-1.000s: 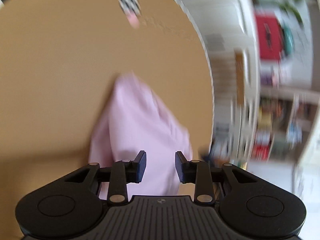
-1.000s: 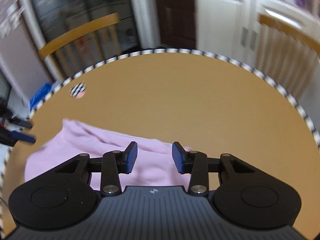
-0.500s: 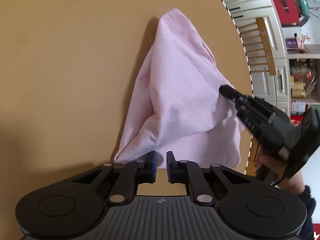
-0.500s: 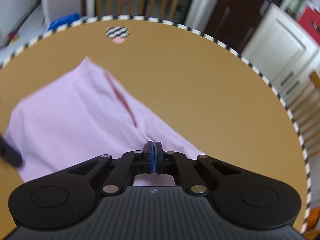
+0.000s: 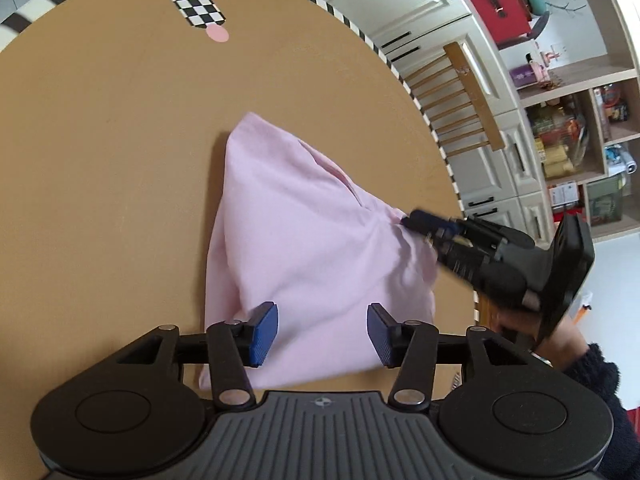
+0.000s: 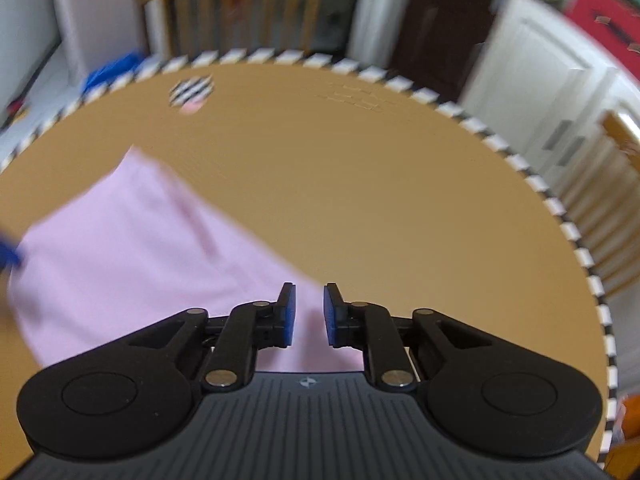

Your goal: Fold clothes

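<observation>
Lying on round tan table (image 5: 120, 160), pink garment (image 5: 304, 240); chairs (image 5: 460, 100) beside.

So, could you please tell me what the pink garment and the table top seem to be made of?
Pink garment: probably a thin, matte woven or knit fabric like cotton; it drapes in soft creases. Table: a smooth tan board or laminate with low sheen, no wood grain visible, and a black-and-white striped edge.

Even daylight, one sharp view and one smeared

The left wrist view is crisp and bright — the pink cloth (image 5: 304, 240) throws a soft shadow along its left side on the tan table (image 5: 100, 140). The right wrist view is motion-blurred, its striped table edge and chairs (image 6: 240, 4) streaked — both bend strongly at the fisheye edges.
</observation>
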### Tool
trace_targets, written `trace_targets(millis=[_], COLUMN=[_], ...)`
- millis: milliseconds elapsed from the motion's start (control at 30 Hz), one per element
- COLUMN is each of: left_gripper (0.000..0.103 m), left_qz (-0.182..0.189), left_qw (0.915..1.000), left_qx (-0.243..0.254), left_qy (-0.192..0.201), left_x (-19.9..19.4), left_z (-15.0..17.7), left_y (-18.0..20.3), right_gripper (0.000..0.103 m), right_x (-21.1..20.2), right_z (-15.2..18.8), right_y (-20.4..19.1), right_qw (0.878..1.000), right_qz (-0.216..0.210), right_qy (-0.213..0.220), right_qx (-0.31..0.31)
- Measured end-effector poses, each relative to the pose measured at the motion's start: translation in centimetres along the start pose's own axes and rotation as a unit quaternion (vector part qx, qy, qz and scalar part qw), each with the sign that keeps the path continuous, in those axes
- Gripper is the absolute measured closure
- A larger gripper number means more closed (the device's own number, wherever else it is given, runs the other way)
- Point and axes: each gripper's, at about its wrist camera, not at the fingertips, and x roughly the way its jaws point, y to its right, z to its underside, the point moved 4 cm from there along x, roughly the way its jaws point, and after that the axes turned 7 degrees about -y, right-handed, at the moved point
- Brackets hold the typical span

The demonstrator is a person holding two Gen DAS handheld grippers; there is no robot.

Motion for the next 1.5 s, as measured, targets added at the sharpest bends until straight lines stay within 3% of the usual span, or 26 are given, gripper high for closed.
trace_targets(millis=[67, 133, 200, 300, 367, 433, 533, 567, 667, 700, 767, 900, 1033, 1100, 1167, 1200, 1267, 1300, 1367, 1433, 1500], left_gripper=[0.05, 0.051, 0.051, 0.053, 0.053, 0.053, 0.053, 0.053, 0.052, 0.052, 0.051, 0.05, 0.05, 0.05, 0.05, 0.05, 0.049, 0.049, 0.048, 0.047, 0.046], left_qz=[-0.01, -0.021, -0.023, -0.023, -0.022, -0.021, -0.021, -0.021, -0.023, -0.022, -0.02, -0.018, -0.016, -0.015, -0.015, -0.014, -0.013, -0.012, -0.01, -0.012, -0.014], left_qw=[0.9999, 0.9998, 0.9997, 0.9995, 0.9994, 0.9994, 0.9993, 0.9993, 0.9993, 0.9993, 0.9993, 0.9992, 0.9991, 0.9991, 0.999, 0.999, 0.999, 0.9989, 0.9989, 0.9989, 0.999], left_qx=[-0.002, -0.003, -0.006, -0.018, -0.021, -0.022, -0.025, -0.024, -0.022, -0.022, -0.025, -0.03, -0.031, -0.032, -0.034, -0.034, -0.034, -0.036, -0.038, -0.035, -0.031], left_qy=[-0.005, -0.007, -0.009, -0.012, -0.014, -0.017, -0.018, -0.018, -0.02, -0.02, -0.021, -0.021, -0.023, -0.024, -0.025, -0.025, -0.027, -0.027, -0.026, -0.027, -0.028], left_x=[-2.2, -3.9, -4.7, -3.4, -2.6, -1.9, -1.5, -1.4, -0.9, -1.0, -1.0, -0.8, -1.1, -1.0, -0.9, -0.7, -0.6, -0.6, -0.4, -0.3, -0.3], left_z=[-0.4, -1.3, -3.5, -4.1, -4.5, -4.6, -4.4, -4.4, -4.5, -4.6, -4.7, -4.9, -5.1, -5.1, -5.1, -5.1, -5.2, -5.2, -5.2, -5.1, -5.1], left_y=[-0.4, -0.7, -2.3, -2.9, -3.0, -3.1, -3.4, -3.4, -3.4, -3.6, -3.8, -4.0, -4.5, -4.5, -4.6, -4.6, -4.6, -4.6, -4.6, -4.4, -4.3], right_gripper=[0.083, 0.072, 0.068, 0.068, 0.066, 0.066, 0.07, 0.078, 0.09, 0.1, 0.1, 0.101, 0.1, 0.096, 0.092, 0.088, 0.081, 0.077, 0.067, 0.066, 0.082], right_x=[0.6, 0.4, -0.1, -0.6, -1.2, -1.7, -0.9, -0.4, -0.1, -0.4, -1.1, -0.9, 1.2, 2.0, 1.9, 1.4, -0.3, -0.8, -1.0, -0.6, 0.0], right_z=[0.7, 1.0, 1.7, 2.5, 2.6, 2.3, 1.5, 1.4, 1.1, 1.1, 1.3, 1.5, 2.3, 2.8, 3.1, 3.0, 3.3, 3.6, 4.3, 4.5, 4.4], right_y=[-1.0, -0.9, -0.2, 0.2, 0.7, 1.8, 1.9, 2.1, 3.6, 4.0, 4.8, 6.6, 9.8, 10.4, 10.5, 10.2, 9.7, 9.3, 8.7, 8.7, 8.3], right_qw=[0.997, 0.995, 0.997, 0.997, 0.996, 0.996, 0.997, 0.994, 0.976, 0.97, 0.959, 0.949, 0.914, 0.907, 0.911, 0.919, 0.93, 0.929, 0.913, 0.917, 0.926], right_qz=[0.057, 0.072, 0.062, 0.04, 0.066, 0.078, 0.035, 0.015, -0.052, -0.072, -0.109, -0.11, -0.097, -0.075, -0.051, -0.049, -0.076, -0.106, -0.172, -0.169, -0.155], right_qy=[-0.028, -0.036, -0.038, -0.052, -0.046, -0.037, -0.055, -0.074, -0.08, -0.075, -0.07, -0.06, -0.048, -0.045, -0.042, -0.035, -0.019, -0.023, -0.043, -0.066, -0.077], right_qx=[-0.049, -0.06, -0.039, -0.027, -0.03, 0.008, 0.049, 0.074, 0.194, 0.219, 0.252, 0.289, 0.391, 0.412, 0.407, 0.389, 0.358, 0.355, 0.367, 0.355, 0.334])
